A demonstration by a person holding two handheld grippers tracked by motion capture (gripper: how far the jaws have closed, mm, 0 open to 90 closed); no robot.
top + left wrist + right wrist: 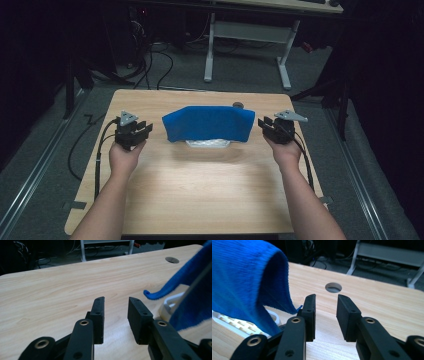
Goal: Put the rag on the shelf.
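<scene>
A blue cloth (207, 123) is draped over a white slotted rack (208, 143) in the middle of the wooden table (200, 190). My left gripper (142, 128) is held just left of the cloth, open, with nothing between its jaws. In the left gripper view the open left gripper (115, 305) points over bare wood, with the cloth (190, 290) and the white rack (171, 305) at the right. My right gripper (265, 125) sits just right of the cloth, open and empty. In the right gripper view the right gripper (326, 301) has the cloth's corner (247, 277) hanging beside its left jaw, over the rack (239, 323).
A round cable hole (238, 105) is cut in the table behind the cloth. Beyond the table stands a desk frame with white legs (210, 50), and cables (150, 65) lie on the grey floor. Dark curtains close both sides.
</scene>
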